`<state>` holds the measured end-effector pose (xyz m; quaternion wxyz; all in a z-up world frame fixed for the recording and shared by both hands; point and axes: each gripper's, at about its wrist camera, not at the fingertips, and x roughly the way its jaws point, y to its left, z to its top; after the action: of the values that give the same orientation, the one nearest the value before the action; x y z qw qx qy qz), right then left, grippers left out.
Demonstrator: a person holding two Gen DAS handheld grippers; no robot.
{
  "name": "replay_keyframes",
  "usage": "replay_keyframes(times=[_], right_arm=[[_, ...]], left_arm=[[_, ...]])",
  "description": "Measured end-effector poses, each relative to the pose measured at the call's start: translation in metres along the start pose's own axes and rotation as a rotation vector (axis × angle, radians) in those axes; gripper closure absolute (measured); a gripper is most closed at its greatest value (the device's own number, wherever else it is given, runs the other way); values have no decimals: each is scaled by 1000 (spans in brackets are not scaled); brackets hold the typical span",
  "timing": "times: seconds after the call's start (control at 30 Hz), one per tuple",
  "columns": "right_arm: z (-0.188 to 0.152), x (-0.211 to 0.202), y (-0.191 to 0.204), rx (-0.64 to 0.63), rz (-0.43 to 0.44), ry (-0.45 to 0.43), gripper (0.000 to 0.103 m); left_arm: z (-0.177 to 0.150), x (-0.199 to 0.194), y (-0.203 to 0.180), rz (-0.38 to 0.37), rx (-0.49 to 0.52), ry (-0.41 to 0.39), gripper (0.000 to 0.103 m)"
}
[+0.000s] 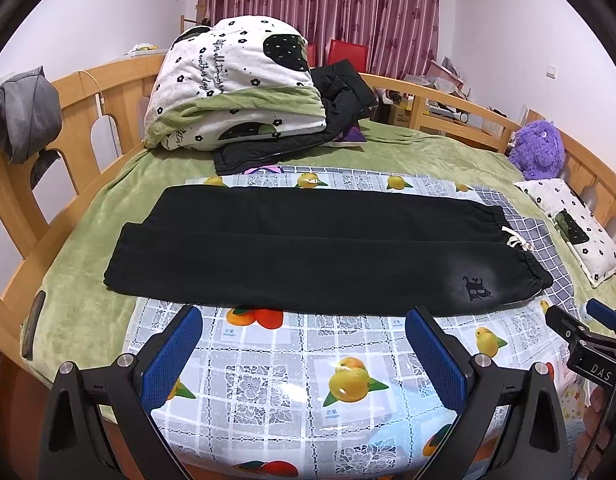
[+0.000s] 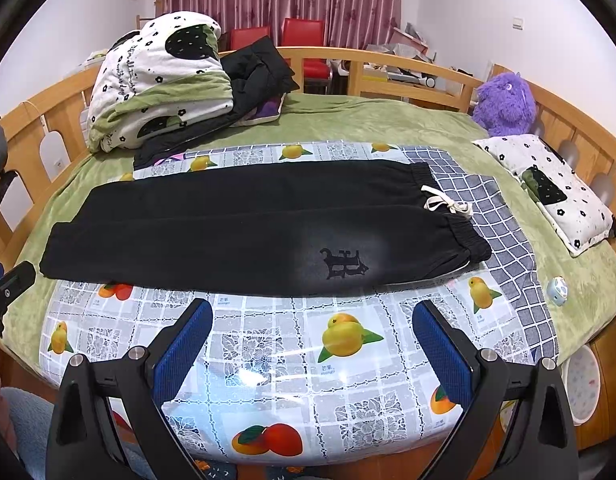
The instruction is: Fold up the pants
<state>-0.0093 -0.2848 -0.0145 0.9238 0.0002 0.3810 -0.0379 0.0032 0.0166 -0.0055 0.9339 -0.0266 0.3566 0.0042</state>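
Note:
Black pants (image 1: 308,248) lie flat on a fruit-print plastic sheet (image 1: 292,376) on the bed, legs side by side, waistband and white drawstring (image 2: 447,204) to the right, cuffs to the left. They also show in the right wrist view (image 2: 248,232), with a printed logo (image 2: 343,264) near the front. My left gripper (image 1: 304,320) is open and empty, just short of the pants' near edge. My right gripper (image 2: 311,312) is open and empty, in front of the logo. It shows at the right edge of the left wrist view (image 1: 587,320).
A folded white-and-green quilt (image 1: 236,88) and a black jacket (image 1: 339,92) lie at the back left. A purple plush toy (image 2: 503,104) and a small pillow (image 2: 547,188) lie on the right. A wooden rail (image 1: 88,120) rings the bed. A small round object (image 2: 556,290) lies near the sheet's right edge.

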Motion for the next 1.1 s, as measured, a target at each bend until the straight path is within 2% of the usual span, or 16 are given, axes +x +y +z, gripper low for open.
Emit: replay_keyframes(times=[0.17, 0.33, 0.43, 0.6, 0.87, 1.1], right_arm=[[-1, 1, -1, -4, 0, 7, 4], [-1, -3, 1, -14, -5, -16, 4], [-1, -1, 5, -28, -11, -8, 4], [-2, -2, 9, -47, -15, -9, 4], [0, 1, 1, -9, 9, -5, 4], [1, -3, 3, -14, 29, -46, 4]], left_arm=[[0, 3, -5, 0, -3, 2, 1], [-3, -3, -13, -52, 25, -29, 1], [-1, 1, -13, -43, 30, -16, 1], [-1, -2, -5, -58, -3, -21, 1], [0, 5, 10, -88, -39, 5, 1], [2, 7, 13, -130, -56, 8, 1]])
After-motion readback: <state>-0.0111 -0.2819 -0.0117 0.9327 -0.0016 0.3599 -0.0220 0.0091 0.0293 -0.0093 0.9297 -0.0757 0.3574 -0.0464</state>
